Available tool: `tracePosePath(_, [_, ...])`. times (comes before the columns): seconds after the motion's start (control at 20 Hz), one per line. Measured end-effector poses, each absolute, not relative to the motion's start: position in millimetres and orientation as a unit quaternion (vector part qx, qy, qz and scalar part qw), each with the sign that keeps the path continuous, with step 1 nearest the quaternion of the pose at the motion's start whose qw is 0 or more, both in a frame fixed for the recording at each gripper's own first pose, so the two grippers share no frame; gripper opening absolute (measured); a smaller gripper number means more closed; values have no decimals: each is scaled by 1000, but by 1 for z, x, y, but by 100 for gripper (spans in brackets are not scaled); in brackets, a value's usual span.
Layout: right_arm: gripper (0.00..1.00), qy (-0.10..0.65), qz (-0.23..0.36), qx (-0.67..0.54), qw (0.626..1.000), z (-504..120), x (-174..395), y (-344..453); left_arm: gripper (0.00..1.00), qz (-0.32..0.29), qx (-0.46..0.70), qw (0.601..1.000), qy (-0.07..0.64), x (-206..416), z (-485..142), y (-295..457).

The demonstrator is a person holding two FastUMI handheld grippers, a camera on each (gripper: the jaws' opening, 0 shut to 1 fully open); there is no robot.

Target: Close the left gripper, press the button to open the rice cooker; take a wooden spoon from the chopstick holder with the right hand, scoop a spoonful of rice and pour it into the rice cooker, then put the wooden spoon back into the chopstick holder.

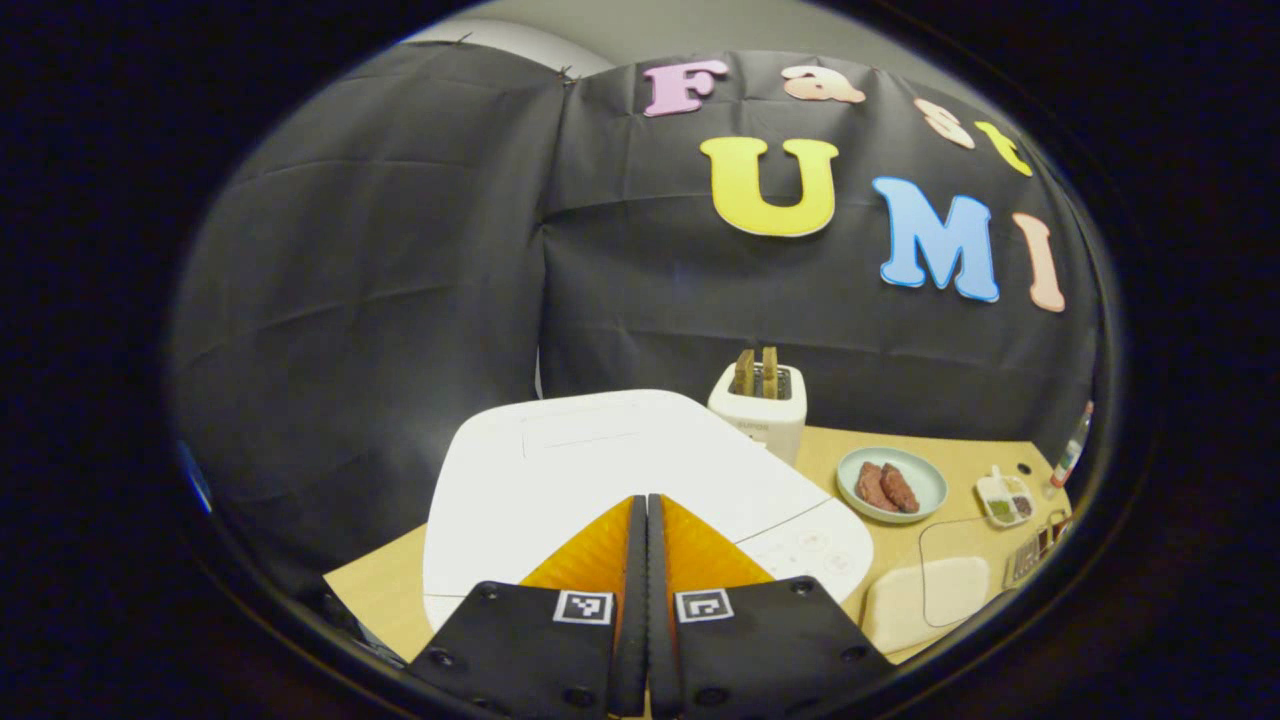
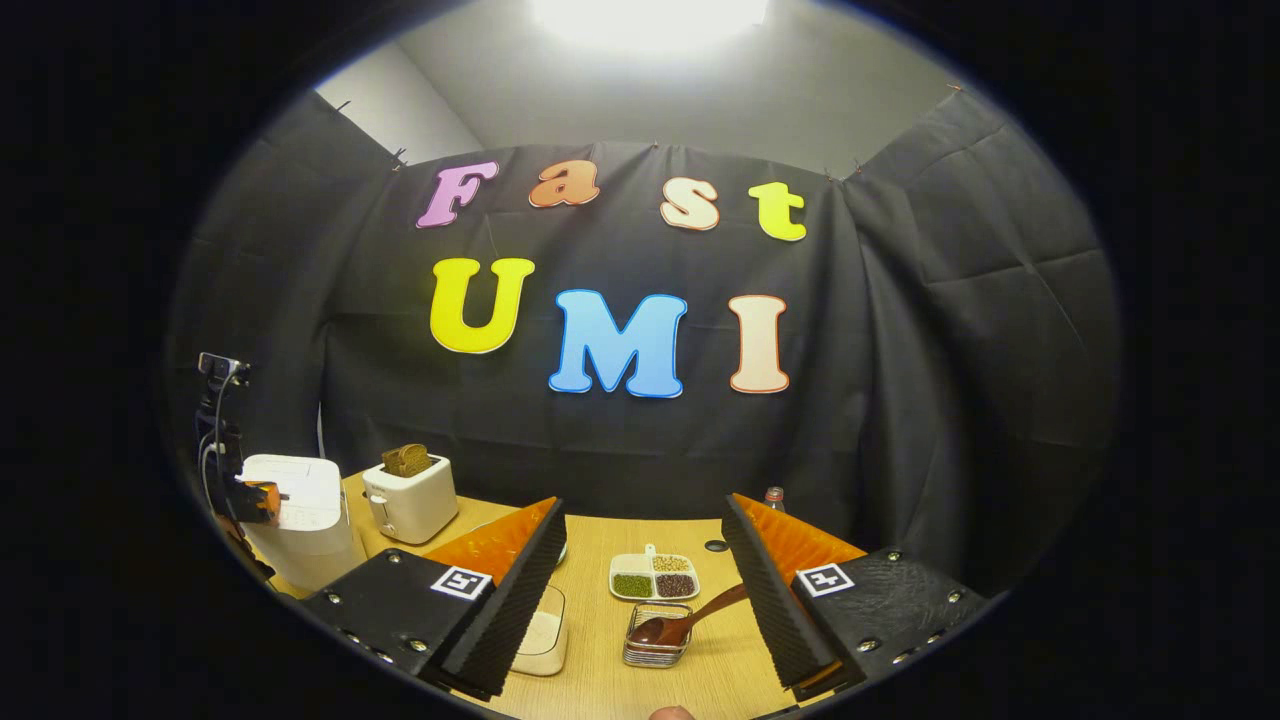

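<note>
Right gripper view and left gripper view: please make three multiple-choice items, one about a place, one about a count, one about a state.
1. Where is the wooden spoon?
A. in the wire holder
B. on the toaster
C. in the right gripper

2. How many compartments of the divided dish hold grains?
A. one
B. three
C. five

3. How are the left gripper fingers?
A. wide apart
B. closed together
C. around a cup

Answers: 1 A, its bowl rests inside the holder; 2 B, three fillings are visible; 3 B, the pads meet above the rice cooker.

Rice cooker [image 1: 600, 470] button hidden; wooden spoon [image 2: 690, 620] handle end hidden
</note>
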State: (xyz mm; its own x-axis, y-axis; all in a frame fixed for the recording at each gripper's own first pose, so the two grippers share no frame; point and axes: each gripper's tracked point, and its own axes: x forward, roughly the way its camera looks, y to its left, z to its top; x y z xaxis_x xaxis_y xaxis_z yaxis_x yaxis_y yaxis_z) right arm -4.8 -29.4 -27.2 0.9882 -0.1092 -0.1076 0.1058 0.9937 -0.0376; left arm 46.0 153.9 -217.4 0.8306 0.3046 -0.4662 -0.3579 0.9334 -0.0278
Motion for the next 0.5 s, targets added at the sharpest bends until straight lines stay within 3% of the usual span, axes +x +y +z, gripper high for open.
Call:
tracePosePath(0.35, [95, 50, -47, -4, 998, -28, -3, -28, 9, 158, -7, 956, 248, 49, -206, 156])
tracePosePath(0.5, [95, 49, -43, -8, 998, -29, -3, -27, 9, 165, -9, 962, 219, 54, -180, 160])
